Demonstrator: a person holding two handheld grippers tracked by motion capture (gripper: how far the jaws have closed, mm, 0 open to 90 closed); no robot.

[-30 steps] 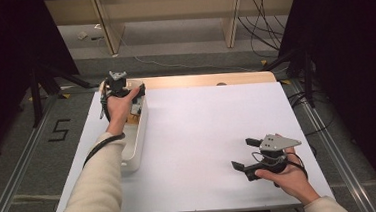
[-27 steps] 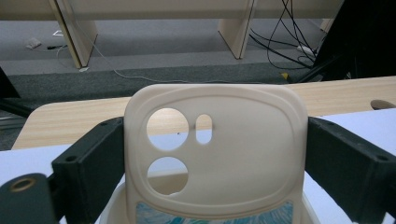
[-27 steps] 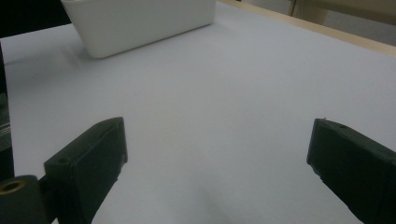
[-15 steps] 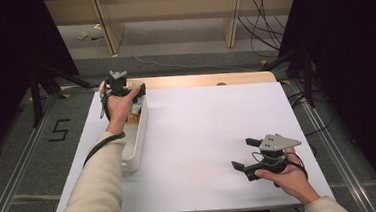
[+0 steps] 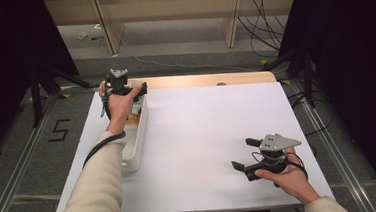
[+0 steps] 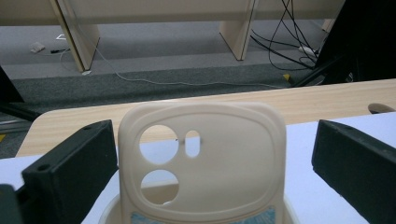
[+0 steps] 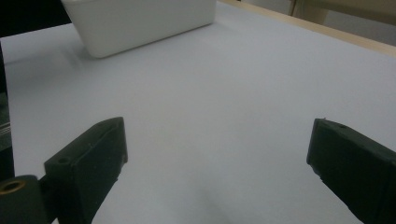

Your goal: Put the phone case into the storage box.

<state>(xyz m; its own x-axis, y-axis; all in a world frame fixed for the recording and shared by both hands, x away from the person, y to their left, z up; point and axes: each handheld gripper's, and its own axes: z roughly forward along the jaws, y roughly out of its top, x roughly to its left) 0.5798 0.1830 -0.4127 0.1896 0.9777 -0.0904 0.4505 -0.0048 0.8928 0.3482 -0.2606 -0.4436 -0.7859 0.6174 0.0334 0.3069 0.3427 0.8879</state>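
A cream phone case (image 6: pixel 201 158) with round camera holes stands upright in the left gripper view, rising out of the white bin (image 6: pixel 106 215). My left gripper (image 6: pixel 210 140) is open, its jaws wide on either side of the case and not touching it. In the high view that left gripper (image 5: pixel 123 86) hovers over the far end of the long white bin (image 5: pixel 131 150) at the table's left. My right gripper (image 5: pixel 244 154) rests low near the front right of the white table (image 5: pixel 202 125), open and pointing left. In its own view the right gripper (image 7: pixel 217 135) holds nothing.
A bare wooden strip (image 5: pixel 204 80) runs along the table's far edge. Beyond it are floor, wooden legs (image 5: pixel 230 18) and cables (image 5: pixel 265 15). The white bin (image 7: pixel 140 23) lies far ahead of the right gripper. Small items (image 5: pixel 136 109) lie in the bin under the left hand.
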